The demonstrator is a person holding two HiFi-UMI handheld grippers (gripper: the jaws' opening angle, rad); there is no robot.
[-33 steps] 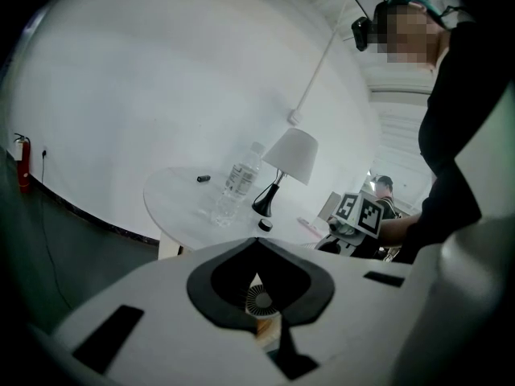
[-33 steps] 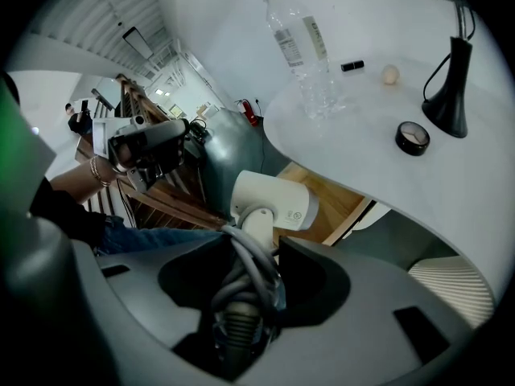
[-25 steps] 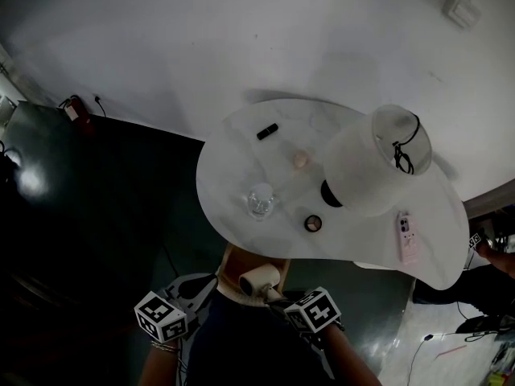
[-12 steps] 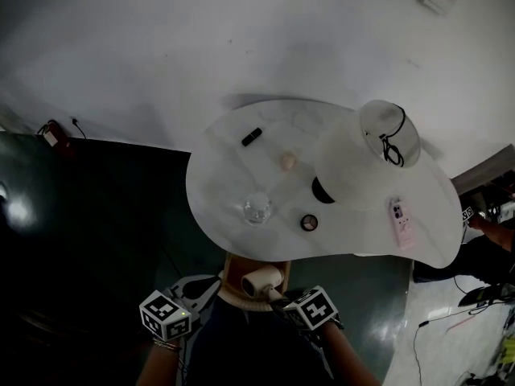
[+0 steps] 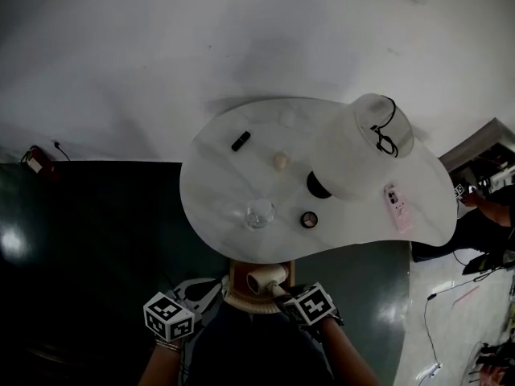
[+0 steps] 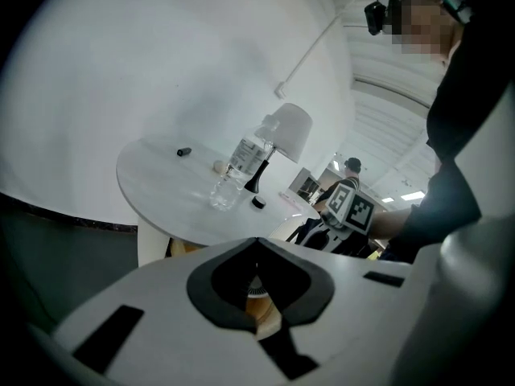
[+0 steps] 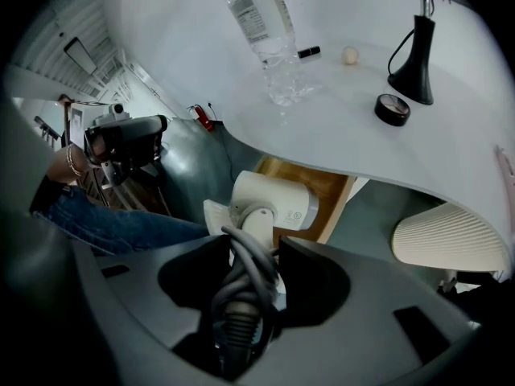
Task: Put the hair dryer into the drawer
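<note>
The cream-white hair dryer (image 7: pixel 269 203) sits in the right gripper (image 7: pixel 257 273), whose jaws are closed on its handle, where a grey cord (image 7: pixel 241 292) is wound round. The dryer's barrel stands just beyond the jaw tips, lying crosswise to them. In the head view the hair dryer (image 5: pixel 265 279) hangs over the light-brown wooden drawer (image 5: pixel 234 274), which shows below the near edge of the white round table (image 5: pixel 217 179). From the right gripper view the drawer (image 7: pixel 322 185) lies right behind the barrel; whether the two touch cannot be told.

The left gripper (image 6: pixel 259 316) is beside it on the left, its jaws together with nothing between them, and apart from the dryer. In the head view the left gripper (image 5: pixel 206 289) and right gripper (image 5: pixel 282 293) flank the drawer.

On the table stand a clear plastic water bottle (image 5: pixel 260 213), a white shaded lamp with a black base (image 5: pixel 362 147) and a small round black case (image 5: pixel 310 219).
</note>
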